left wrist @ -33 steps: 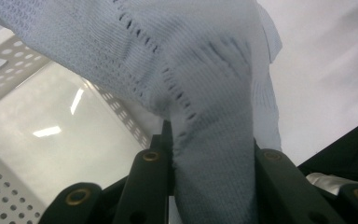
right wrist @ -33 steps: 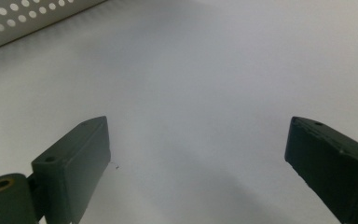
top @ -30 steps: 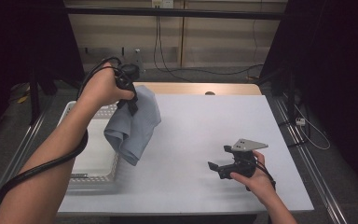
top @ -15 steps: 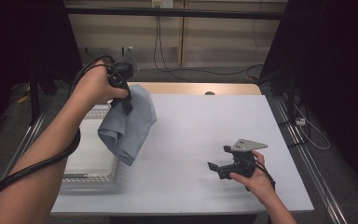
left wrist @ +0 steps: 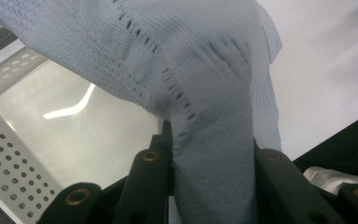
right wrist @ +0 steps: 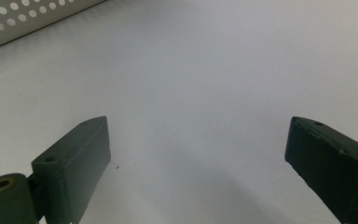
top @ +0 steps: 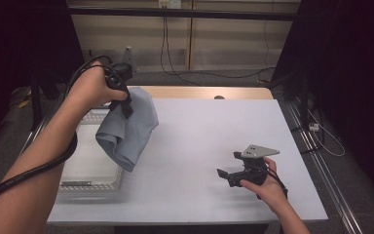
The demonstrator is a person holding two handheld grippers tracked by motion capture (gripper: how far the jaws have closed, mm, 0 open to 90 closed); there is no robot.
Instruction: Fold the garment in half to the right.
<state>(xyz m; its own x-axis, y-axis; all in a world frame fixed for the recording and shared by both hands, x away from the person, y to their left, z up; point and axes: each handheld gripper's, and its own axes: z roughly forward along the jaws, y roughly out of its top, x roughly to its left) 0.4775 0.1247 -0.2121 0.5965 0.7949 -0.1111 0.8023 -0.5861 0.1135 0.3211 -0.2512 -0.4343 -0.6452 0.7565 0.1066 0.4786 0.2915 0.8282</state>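
Blue-grey cloth [top: 129, 127] hangs pinched in left tongs [top: 125, 105] over perforated tray [top: 90, 183] edge; right tongs [top: 229, 174] spread, resting empty on white worktop [top: 199, 141].

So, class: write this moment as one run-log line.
left gripper: shut on blue cloth, lifted beside white basket | right gripper: open, empty, on table
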